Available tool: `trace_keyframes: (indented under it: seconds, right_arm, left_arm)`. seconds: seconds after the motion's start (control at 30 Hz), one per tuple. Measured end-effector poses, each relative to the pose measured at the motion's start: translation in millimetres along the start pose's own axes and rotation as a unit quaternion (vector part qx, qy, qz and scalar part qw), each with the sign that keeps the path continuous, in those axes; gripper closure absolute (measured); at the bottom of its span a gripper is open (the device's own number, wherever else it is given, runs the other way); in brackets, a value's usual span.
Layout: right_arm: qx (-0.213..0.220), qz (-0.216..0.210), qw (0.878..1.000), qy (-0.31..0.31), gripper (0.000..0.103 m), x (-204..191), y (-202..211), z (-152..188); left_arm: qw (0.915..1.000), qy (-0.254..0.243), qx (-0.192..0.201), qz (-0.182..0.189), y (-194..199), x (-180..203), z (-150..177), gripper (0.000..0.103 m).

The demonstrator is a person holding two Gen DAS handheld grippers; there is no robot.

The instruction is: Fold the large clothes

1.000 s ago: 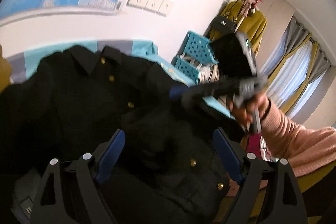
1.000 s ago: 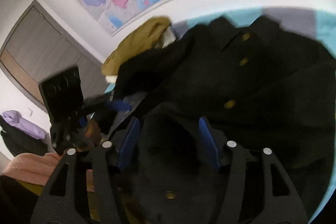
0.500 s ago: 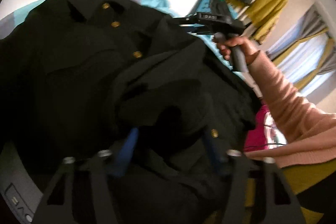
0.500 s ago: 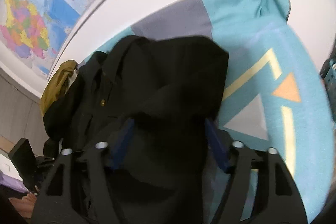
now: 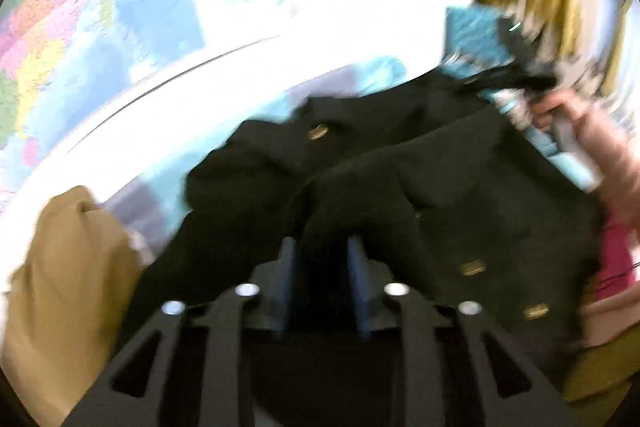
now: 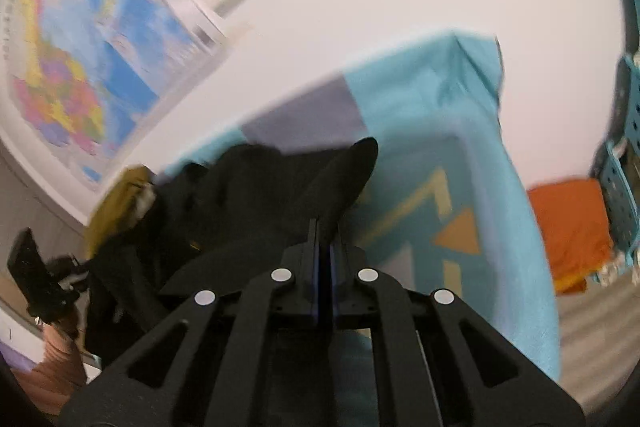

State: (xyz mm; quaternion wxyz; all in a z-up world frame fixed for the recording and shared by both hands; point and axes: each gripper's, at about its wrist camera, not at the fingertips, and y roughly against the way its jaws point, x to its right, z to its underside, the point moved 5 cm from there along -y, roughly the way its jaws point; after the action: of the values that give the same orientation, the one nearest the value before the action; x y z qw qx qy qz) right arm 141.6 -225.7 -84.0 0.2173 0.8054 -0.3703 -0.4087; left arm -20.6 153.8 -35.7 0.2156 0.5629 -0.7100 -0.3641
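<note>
A black coat (image 5: pixel 400 167) with gold buttons (image 5: pixel 318 133) lies crumpled on a teal patterned cover (image 6: pixel 460 155). My left gripper (image 5: pixel 322 267) is shut on a raised fold of the coat, and dark cloth fills the gap between its blue pads (image 5: pixel 290 275). My right gripper (image 6: pixel 324 239) is shut on the coat's right edge (image 6: pixel 348 171), which sticks up past its tips over the cover. From the left wrist view the right gripper (image 5: pixel 516 79) appears at the coat's far right, held by a hand (image 5: pixel 560 107). The left gripper (image 6: pixel 36 275) shows blurred at the far left in the right wrist view.
A tan garment (image 5: pixel 60 287) lies at the coat's left, against the wall with a world map (image 6: pixel 80 67). Teal baskets (image 6: pixel 624 187) and an orange cloth (image 6: pixel 568 227) sit beyond the cover's right edge. A pink cloth (image 5: pixel 616 255) lies by the sleeve.
Both grippers have closed on coat fabric. The right one travelled to the coat's right edge first and now pinches it. The left view has swung left towards the map.
</note>
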Motion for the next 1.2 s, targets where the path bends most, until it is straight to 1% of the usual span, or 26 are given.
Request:
trace_keyframes:
  seconds: [0.03,0.1,0.13,0.17,0.23,0.3,0.33,0.37,0.43,0.47,0.53,0.6,0.63,0.67,0.7,0.77,0.87,0.93,0.97,1.0,1.03,1.07,1.1,1.13,1.17,1.2]
  right_arm:
    - [-0.008,0.014,1.000,-0.001,0.092,4.4,-7.4,2.4]
    - [-0.013,0.027,1.000,-0.006,0.087,7.0,-13.7,8.7]
    - [-0.011,0.033,0.999,-0.007,0.072,8.3,-9.6,10.2]
    - [-0.004,0.039,0.999,-0.002,0.067,5.7,-4.5,10.5]
    - [0.020,0.049,0.998,0.030,0.063,-8.3,10.5,9.6]
    - [0.037,0.050,0.996,0.063,0.059,-26.3,22.7,7.4]
    - [0.039,0.036,0.994,0.091,0.059,-43.1,26.0,8.9]
    - [0.034,0.020,0.993,0.113,0.058,-58.8,24.9,10.5]
    - [0.007,-0.014,0.986,0.166,0.048,-91.4,16.0,22.5]
    - [-0.012,-0.028,0.980,0.196,0.048,-108.7,7.6,31.8]
    - [-0.043,-0.041,0.970,0.238,0.048,-130.3,-8.4,47.3]
    - [-0.071,-0.033,0.960,0.270,0.051,-143.0,-29.2,62.4]
    - [-0.079,-0.032,0.957,0.276,0.061,-146.0,-34.9,67.1]
    - [-0.089,-0.034,0.955,0.280,0.068,-148.0,-40.1,72.3]
    - [-0.097,-0.039,0.954,0.283,0.074,-148.2,-40.2,76.6]
    - [-0.108,-0.053,0.950,0.289,0.078,-149.3,-33.6,85.4]
    - [-0.143,-0.075,0.935,0.316,0.081,-149.2,-19.0,104.5]
    - [-0.158,-0.070,0.931,0.323,0.074,-145.8,-13.0,108.9]
    - [-0.151,-0.069,0.933,0.320,0.073,-144.0,-8.9,107.3]
    - [-0.139,-0.074,0.938,0.310,0.070,-142.1,-3.8,99.5]
    - [-0.125,-0.076,0.943,0.300,0.066,-142.2,0.7,92.6]
    - [-0.102,-0.071,0.950,0.285,0.063,-139.4,5.1,80.0]
    - [-0.080,-0.061,0.957,0.271,0.054,-134.7,7.0,67.5]
    - [-0.064,-0.045,0.962,0.261,0.039,-128.5,8.1,57.7]
    - [-0.050,-0.026,0.965,0.257,0.030,-124.0,6.0,50.4]
    - [-0.045,-0.009,0.965,0.260,0.025,-120.4,0.6,46.9]
  left_arm:
    - [0.9998,0.009,-0.015,0.010,-8.5,-5.4,5.2,0.063]
    - [0.9972,0.038,-0.035,0.054,-19.4,-10.7,17.4,0.043]
    - [0.9958,0.052,-0.040,0.064,-22.7,-13.5,24.7,0.041]
    - [0.9949,0.059,-0.040,0.071,-22.8,-14.8,29.1,0.039]
    - [0.9943,0.065,-0.032,0.078,-19.4,-14.8,36.2,0.029]
    - [0.9947,0.063,-0.015,0.079,-12.2,-9.5,38.3,0.024]
    - [0.9952,0.059,-0.011,0.078,-11.1,-6.0,37.8,0.024]
    - [0.9963,0.050,-0.010,0.069,-12.6,-0.3,34.7,0.024]
    - [0.9976,0.039,-0.014,0.056,-22.1,11.3,31.7,0.024]
    - [0.9978,0.037,-0.018,0.052,-27.6,13.7,29.1,0.026]
    - [0.9978,0.039,-0.025,0.047,-44.2,17.4,22.5,0.041]
    - [0.9983,0.043,-0.024,0.033,-57.6,18.6,17.3,0.072]
    - [0.9982,0.044,-0.022,0.035,-61.0,20.2,16.9,0.077]
    - [0.9980,0.047,-0.020,0.037,-62.0,21.0,17.1,0.088]
    - [0.9981,0.048,-0.015,0.034,-58.4,21.1,17.9,0.089]
    - [0.9984,0.044,-0.005,0.034,-43.5,21.2,24.1,0.091]
    - [0.9970,0.040,0.005,0.066,-9.7,26.5,47.1,0.091]
    - [0.9967,0.012,-0.013,0.079,-1.2,41.9,70.1,0.086]
    - [0.9968,-0.001,-0.027,0.075,-3.0,47.3,77.8,0.075]
    - [0.9967,-0.012,-0.044,0.067,-6.3,51.7,87.1,0.070]
    - [0.9967,-0.015,-0.050,0.062,-7.3,52.2,92.0,0.070]
    - [0.9971,-0.008,-0.043,0.062,-5.8,49.3,91.6,0.065]
    - [0.9975,0.003,-0.033,0.062,-2.5,44.3,89.3,0.047]
    - [0.9977,0.021,-0.019,0.062,2.9,36.5,85.0,0.037]
    - [0.9966,0.044,0.007,0.069,12.4,26.2,78.1,0.028]
    - [0.9952,0.054,0.027,0.077,19.5,20.9,73.4,0.028]
